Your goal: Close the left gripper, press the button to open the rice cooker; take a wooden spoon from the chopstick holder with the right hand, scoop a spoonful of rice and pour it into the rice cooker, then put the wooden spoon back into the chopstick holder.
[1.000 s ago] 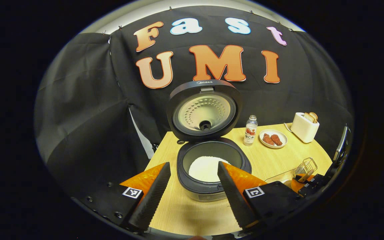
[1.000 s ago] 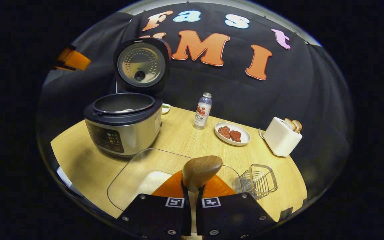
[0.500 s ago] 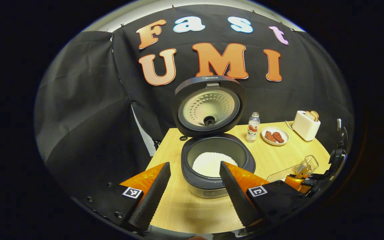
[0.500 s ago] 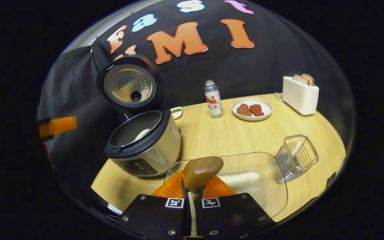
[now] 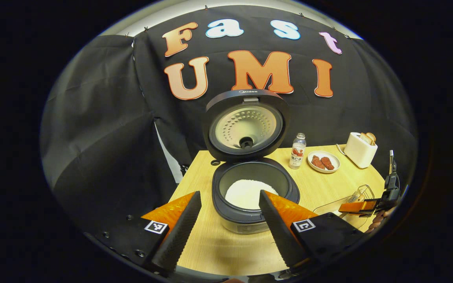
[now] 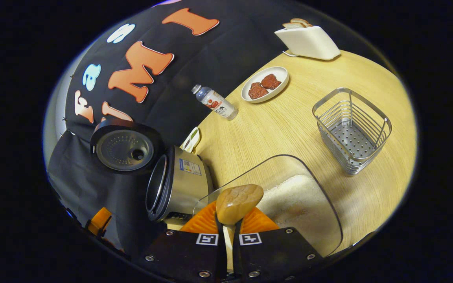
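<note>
Holding the wooden spoon [image 6: 238, 202] by its handle, right tongs [image 6: 228, 230] are clenched on it, bowl sticking out ahead of the tips; whether any rice sits in the bowl, can't tell, only its rounded back shows. Right gripper view is rolled hard over, so my read is the spoon is being turned, either dipping into the rice or tipping out; can't say which. Glass dish [image 6: 321, 204] with its pile of rice [image 6: 295, 196] sits right under the spoon, just beside the rice cooker [image 6: 177, 184], which keeps the carry short. Lid [image 5: 246, 125] stands upright, pot open, white rice already in the bottom [image 5: 246, 192], so the button step looks done. Left tongs [image 5: 226, 222] are released, jaws wide apart and holding nothing, hanging above the table [image 5: 218, 247] in front of the cooker, probably parked clear of the spoon's path. Wire chopstick holder [image 6: 350, 129] stands beyond the dish on the table, nothing in it, open top ready for the return. Bottle [image 6: 215, 103], plate of meat [image 6: 265, 83] and toaster [image 6: 309, 37] are well apart at the back, out of the way. Risk: spilling grains over the dish rim during the lift toward the pot.
</note>
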Demonstrator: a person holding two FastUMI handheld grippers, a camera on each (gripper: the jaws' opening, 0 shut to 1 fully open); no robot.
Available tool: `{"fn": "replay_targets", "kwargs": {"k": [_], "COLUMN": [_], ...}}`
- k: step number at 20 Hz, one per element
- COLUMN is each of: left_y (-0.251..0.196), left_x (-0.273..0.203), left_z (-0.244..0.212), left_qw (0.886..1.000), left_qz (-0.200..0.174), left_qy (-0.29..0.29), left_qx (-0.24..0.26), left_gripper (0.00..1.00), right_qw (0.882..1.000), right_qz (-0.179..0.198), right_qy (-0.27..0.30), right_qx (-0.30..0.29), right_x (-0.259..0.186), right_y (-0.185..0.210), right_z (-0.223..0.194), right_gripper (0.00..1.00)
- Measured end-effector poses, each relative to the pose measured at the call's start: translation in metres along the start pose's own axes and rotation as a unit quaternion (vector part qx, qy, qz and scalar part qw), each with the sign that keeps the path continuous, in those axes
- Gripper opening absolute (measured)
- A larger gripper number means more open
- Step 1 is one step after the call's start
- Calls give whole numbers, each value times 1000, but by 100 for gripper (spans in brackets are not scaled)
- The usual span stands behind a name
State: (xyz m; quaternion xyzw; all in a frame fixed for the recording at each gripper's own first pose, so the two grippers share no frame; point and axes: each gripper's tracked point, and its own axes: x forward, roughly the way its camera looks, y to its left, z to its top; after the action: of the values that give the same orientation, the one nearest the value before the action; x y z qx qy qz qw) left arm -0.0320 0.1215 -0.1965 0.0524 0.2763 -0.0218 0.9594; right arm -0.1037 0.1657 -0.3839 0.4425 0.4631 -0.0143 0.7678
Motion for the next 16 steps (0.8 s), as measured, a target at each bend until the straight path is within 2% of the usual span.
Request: {"fn": "replay_targets", "kwargs": {"k": [8,9,10,12,13,14,16], "left_y": [-10,-10,-12,-14,-16,-16,-14], "left_x": [-4,-5,-6,-8,-10,-10,-14], "left_z": [7,8,8,10,10,11,12], "left_qw": [1000,999,999,999,999,999,998], "left_qz": [14,17,19,23,25,29,35], "left_qy": [-9,-11,-12,-15,-16,-18,-23], "left_qx": [-22,-25,-29,-37,-40,-42,-45], "left_gripper": [94,94,100,100,100,100,100], "right_qw": [994,991,989,981,976,972,967], "right_qz": [68,79,89,118,133,145,162], "right_qy": [-20,-24,-25,-26,-25,-23,-17], "right_qx": [87,101,114,152,171,184,197], "right_x": [-36,-40,-46,-52,-54,-55,-54], "right_y": [-10,-9,-8,2,10,16,31], "right_z": [55,64,70,81,86,91,96], "right_gripper": [5,5,5,5,2,5,5]}}
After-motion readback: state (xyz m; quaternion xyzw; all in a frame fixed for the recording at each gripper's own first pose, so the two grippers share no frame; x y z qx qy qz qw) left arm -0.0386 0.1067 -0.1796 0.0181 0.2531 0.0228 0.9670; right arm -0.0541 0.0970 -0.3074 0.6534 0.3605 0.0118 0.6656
